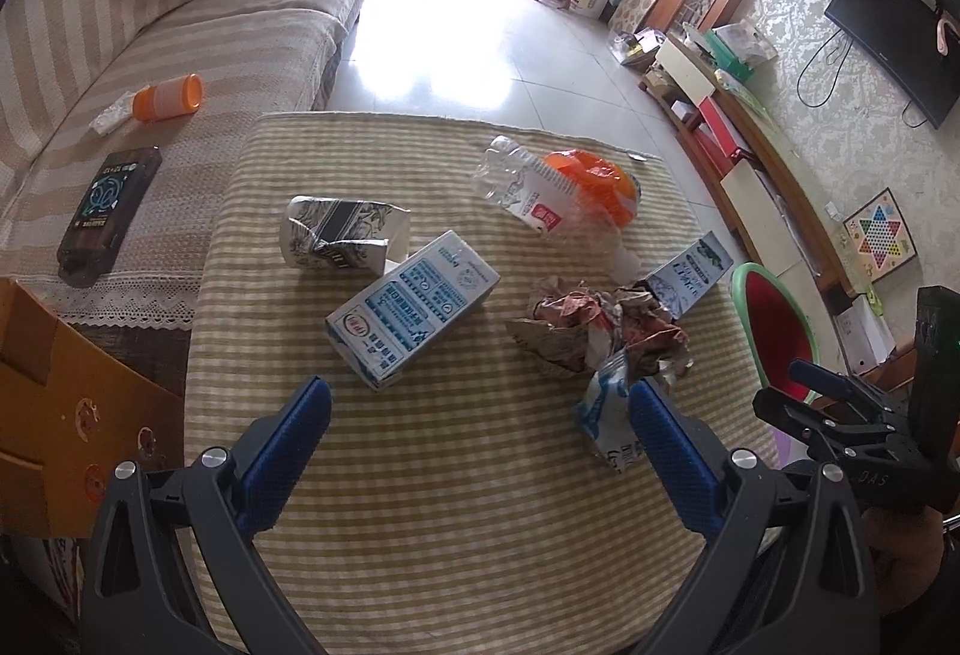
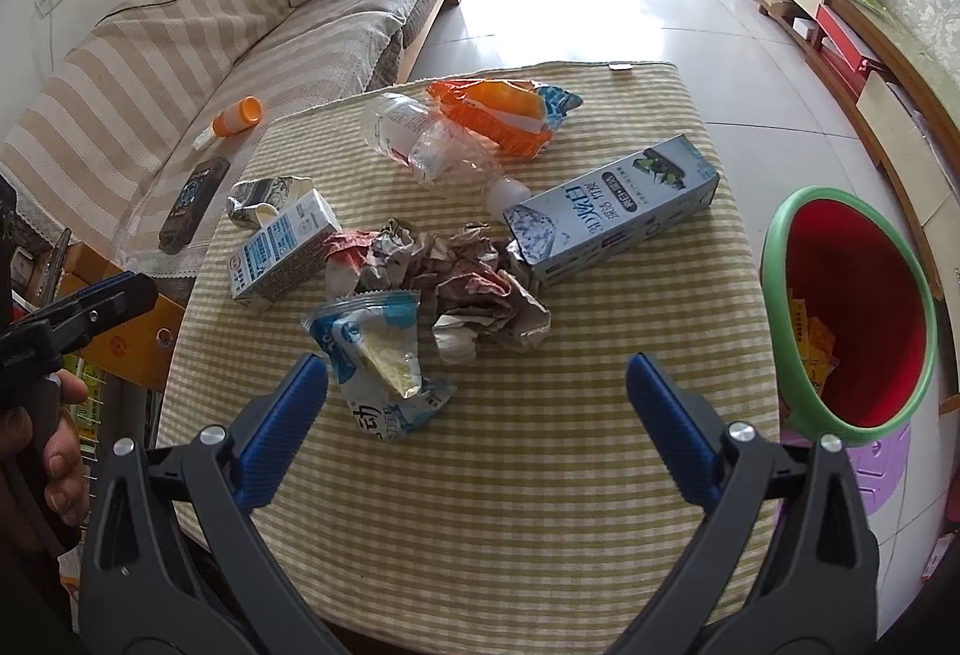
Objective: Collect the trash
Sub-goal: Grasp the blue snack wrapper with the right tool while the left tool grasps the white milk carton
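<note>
Both tongs, left (image 1: 480, 409) and right (image 2: 477, 385), gape empty; picking starts: probably wrapper (image 2: 384, 355) first, then bin (image 2: 780, 259) at right.

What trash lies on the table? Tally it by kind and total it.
Cartons and boxes: 3 (milk carton, crushed carton, long box)
Plastic bottle: 1
Wrappers: 2 (orange bag, blue wrapper)
Crumpled paper heap: 1
Total: 7

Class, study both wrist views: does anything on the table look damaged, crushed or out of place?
Yes. The plastic bottle lies on its side, crushed. A wad of crumpled paper sits mid-table, a torn wrapper lies open nearest the grippers, and a small carton is squashed. All of it lies on the table, not in the red bin.
</note>
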Tool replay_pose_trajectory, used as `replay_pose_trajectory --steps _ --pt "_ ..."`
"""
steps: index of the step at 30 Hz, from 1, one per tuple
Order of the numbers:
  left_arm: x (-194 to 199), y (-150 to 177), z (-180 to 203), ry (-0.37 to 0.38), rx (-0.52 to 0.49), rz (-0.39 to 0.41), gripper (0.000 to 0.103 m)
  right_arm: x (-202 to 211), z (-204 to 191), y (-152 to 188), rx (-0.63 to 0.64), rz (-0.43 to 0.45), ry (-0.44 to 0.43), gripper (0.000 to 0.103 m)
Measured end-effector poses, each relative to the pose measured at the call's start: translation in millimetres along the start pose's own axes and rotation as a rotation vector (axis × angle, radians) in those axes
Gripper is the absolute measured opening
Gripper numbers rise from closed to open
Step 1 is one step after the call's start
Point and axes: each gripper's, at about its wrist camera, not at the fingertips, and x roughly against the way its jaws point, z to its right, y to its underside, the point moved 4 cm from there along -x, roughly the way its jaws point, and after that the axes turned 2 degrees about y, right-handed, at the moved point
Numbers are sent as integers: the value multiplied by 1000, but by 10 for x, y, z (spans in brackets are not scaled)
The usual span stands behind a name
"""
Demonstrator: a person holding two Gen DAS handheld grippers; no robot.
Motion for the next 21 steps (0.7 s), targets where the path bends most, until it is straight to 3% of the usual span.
replay_pose_trajectory --steps 9,14,18,21 --pt "-359 -94 -201 -75 -72 -69 95 -345 -103 38 3 -59 -18 98" --pt "-546 -126 -212 -78 -102 -92 95 -366 -486 85 165 -33 -50 96" --pt "-722 -121 -230 -78 -112 -122 95 -502 -764 172 296 -59 -37 86" --pt "-838 -107 -244 -66 -112 -145 95 -639 -833 257 319 -109 -48 75"
